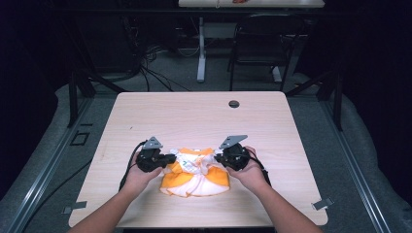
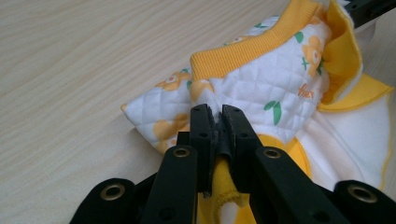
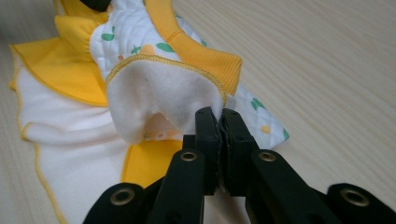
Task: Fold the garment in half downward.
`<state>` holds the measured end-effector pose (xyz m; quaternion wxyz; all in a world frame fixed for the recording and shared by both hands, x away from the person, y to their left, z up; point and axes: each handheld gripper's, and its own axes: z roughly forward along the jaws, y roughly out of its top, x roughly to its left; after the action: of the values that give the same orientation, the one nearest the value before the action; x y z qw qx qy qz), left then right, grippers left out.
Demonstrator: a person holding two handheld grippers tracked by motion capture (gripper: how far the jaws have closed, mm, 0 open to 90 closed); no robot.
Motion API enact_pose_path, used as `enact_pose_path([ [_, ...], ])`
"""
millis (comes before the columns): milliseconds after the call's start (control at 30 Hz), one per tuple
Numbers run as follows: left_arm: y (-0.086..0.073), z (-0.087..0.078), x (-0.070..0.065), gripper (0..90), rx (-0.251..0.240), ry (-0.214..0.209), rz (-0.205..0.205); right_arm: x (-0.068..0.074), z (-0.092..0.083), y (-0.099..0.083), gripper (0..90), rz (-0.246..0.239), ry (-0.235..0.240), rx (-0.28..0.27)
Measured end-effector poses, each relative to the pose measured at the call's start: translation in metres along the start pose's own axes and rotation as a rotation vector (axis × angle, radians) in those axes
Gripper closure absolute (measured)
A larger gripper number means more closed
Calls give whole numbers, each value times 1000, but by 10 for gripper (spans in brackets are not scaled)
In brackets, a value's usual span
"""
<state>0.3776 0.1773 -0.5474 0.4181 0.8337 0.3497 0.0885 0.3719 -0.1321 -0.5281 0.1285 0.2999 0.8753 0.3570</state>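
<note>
Garment (image 1: pixel 196 173) fabric is pinched at both ends: the left gripper (image 2: pixel 215 122) is clamped on the quilted floral edge, the right gripper (image 3: pixel 219 122) on the white fleece edge below the yellow ribbed band. Between them, the garment's long axis runs left to right, bunched, resting on the bench (image 1: pixel 194 116) near the person's edge. Both hands are equally near. Open bench lies ahead and to either side for spreading.

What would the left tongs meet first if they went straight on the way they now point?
The left tongs are already shut on the quilted floral garment, so more of that bunched cloth comes first. Beyond it the right tongs face them, though depth is unclear.
</note>
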Motion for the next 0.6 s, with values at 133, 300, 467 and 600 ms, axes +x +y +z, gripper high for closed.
enact_pose_path([
  [133,-1,-2,-2,818,-8,-9,-5,1,-1,-2,838,10,18,4],
  [300,8,-15,-4,722,-28,-15,-7,2,-13,1,730,35,46,-25],
  [467,20,-25,-1,707,-51,6,-3,0,-25,9,688,40,55,-53],
  [600,26,-27,5,768,-56,28,-24,-4,-31,17,712,73,55,-91],
])
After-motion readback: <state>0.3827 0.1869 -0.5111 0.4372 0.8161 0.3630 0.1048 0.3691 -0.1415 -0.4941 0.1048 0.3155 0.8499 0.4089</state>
